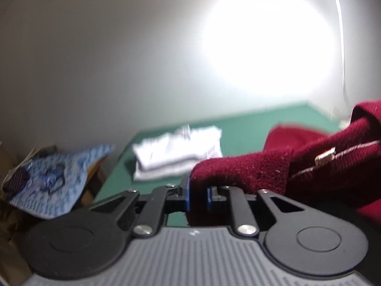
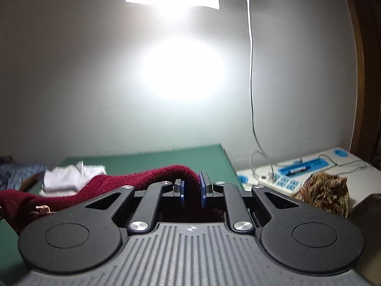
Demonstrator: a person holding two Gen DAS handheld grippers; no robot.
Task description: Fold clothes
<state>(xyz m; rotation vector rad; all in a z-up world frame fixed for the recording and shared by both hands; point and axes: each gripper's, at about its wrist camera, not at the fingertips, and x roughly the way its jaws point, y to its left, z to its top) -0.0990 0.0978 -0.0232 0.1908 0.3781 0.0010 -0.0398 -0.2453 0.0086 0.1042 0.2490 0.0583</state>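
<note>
Both grippers' fingers [image 1: 188, 191] [image 2: 202, 190] pinch the maroon sweater [image 1: 238, 171].

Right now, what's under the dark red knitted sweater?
Under the dark red knitted sweater, only the green table mat shows. The folded white cloth lies behind it, on that mat. Whatever is directly beneath the sweater's hanging folds is covered.

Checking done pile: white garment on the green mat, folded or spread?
Folded: the white garment lies as a compact, layered stack on the green mat.
</note>
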